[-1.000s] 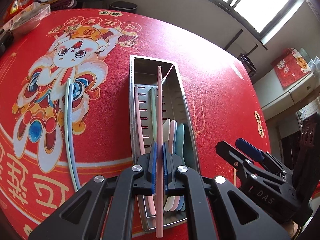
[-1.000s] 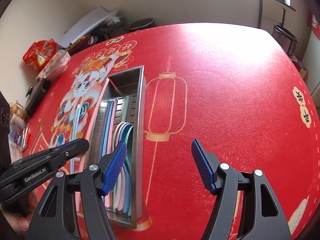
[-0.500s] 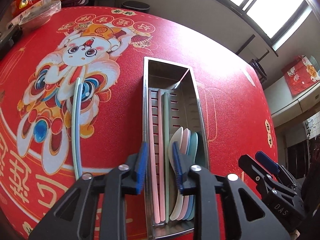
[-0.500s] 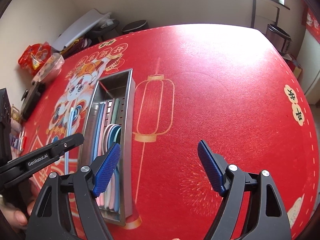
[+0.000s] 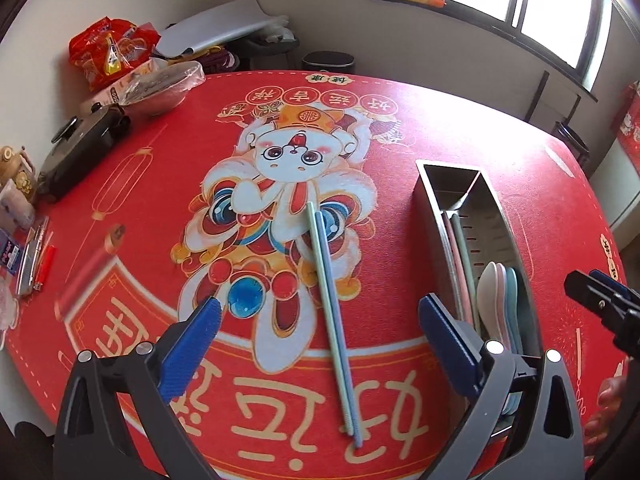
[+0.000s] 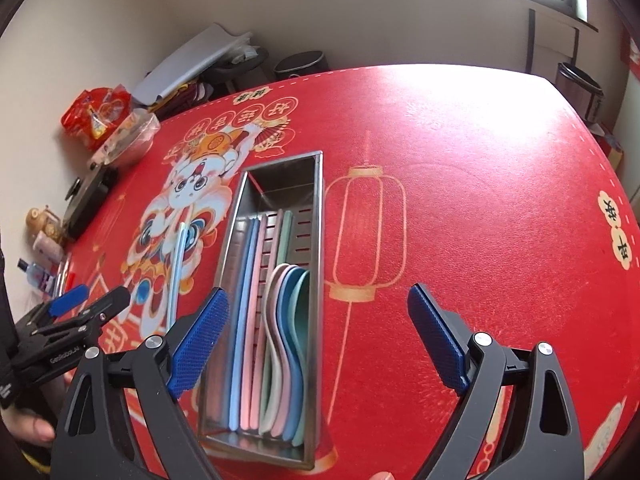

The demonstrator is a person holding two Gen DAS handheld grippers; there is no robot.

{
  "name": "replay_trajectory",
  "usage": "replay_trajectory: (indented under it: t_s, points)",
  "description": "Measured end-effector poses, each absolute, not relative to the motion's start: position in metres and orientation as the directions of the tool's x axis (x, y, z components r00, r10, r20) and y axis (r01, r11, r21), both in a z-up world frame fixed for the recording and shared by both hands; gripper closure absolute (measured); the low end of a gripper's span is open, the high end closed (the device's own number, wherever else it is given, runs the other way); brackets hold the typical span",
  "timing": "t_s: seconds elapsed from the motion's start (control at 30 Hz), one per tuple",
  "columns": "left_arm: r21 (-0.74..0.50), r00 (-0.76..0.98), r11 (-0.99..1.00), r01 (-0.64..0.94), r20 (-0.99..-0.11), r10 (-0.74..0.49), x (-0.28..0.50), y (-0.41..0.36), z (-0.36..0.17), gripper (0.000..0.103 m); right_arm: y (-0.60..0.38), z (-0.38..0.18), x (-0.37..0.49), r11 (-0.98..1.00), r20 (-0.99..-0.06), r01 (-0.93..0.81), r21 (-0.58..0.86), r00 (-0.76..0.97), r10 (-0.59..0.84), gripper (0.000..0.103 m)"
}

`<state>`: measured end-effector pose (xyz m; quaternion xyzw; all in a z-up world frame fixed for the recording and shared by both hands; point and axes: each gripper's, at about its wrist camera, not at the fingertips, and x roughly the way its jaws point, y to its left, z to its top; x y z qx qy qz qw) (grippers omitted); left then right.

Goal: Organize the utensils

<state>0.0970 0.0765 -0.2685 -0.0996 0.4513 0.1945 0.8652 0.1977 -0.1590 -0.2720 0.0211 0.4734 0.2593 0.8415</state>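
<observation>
Left tool (image 5: 318,336): we find its jaws opening and wide apart, nothing pressed between the blue pads; it hangs over the lower centre of the left wrist frame, above the loose chopsticks.
Right tool (image 6: 318,334): we find its jaws also opening and wide apart, gripping nothing; its left pad stands over the near left edge of the tray in the right wrist frame.
Loose chopsticks (image 5: 334,316): one pale green and one pale blue, lying side by side and touching on the worktop, running from frame centre down to lower centre, between the left tool's pads but untouched.
Utensil tray (image 5: 448,168): a long steel tray at the right of the left wrist frame, lying on the worktop apart from the loose pair.
Tray contents: we note blue, pink and green chopsticks (image 6: 256,312) along the left side and stacked pastel spoons (image 6: 290,320) at the near right.
Worktop (image 6: 480,208): covered in red cloth printed with a cartoon rabbit and lanterns.
Upper left edge: snack bags (image 5: 108,54), a covered bowl, a dark flat appliance.
</observation>
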Motion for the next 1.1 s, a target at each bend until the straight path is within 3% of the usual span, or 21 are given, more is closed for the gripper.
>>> replay_trajectory:
  t_s: [0.17,0.33,0.43,0.53,0.6,0.67,0.9,0.97,1.1]
  points:
    - [0.002,0.489,0.909,-0.416,-0.842,0.226,0.083,0.091,-0.287,0.007,-0.147,-0.273,0.193,0.867,-0.785,-0.418,0.273,0.424,0.452,0.015]
    - [-0.078,0.464,0.911,-0.404,-0.876,0.131,0.080,0.104,-0.308,0.008,-0.134,-0.275,0.190,0.845,-0.790,-0.436,0.309,0.377,0.484,0.015]
    - [-0.065,0.452,0.915,-0.398,-0.882,0.134,0.084,0.104,-0.315,0.014,-0.129,-0.274,0.187,0.858,-0.804,-0.438,0.270,0.388,0.451,0.015]
    - [-0.061,0.425,0.921,-0.384,-0.898,0.117,0.092,0.102,-0.325,0.029,-0.129,-0.277,0.187,0.866,-0.814,-0.423,0.266,0.382,0.437,0.015]
    - [-0.088,0.414,0.922,-0.376,-0.906,0.083,0.096,0.103,-0.333,0.047,-0.130,-0.279,0.188,0.870,-0.821,-0.417,0.264,0.375,0.430,0.015]
    - [-0.104,0.413,0.922,-0.372,-0.908,0.065,0.098,0.104,-0.337,0.058,-0.131,-0.279,0.189,0.877,-0.826,-0.409,0.250,0.383,0.414,0.015]
    - [-0.106,0.445,0.924,-0.368,-0.893,0.075,0.104,0.105,-0.335,0.059,-0.137,-0.284,0.194,0.885,-0.831,-0.378,0.273,0.371,0.414,0.015]
    - [-0.113,0.427,0.926,-0.360,-0.903,0.056,0.109,0.105,-0.338,0.065,-0.138,-0.284,0.194,0.883,-0.830,-0.377,0.278,0.369,0.418,0.015]
    - [-0.095,0.422,0.930,-0.354,-0.904,0.068,0.114,0.101,-0.338,0.067,-0.138,-0.285,0.195,0.882,-0.830,-0.378,0.280,0.366,0.420,0.015]
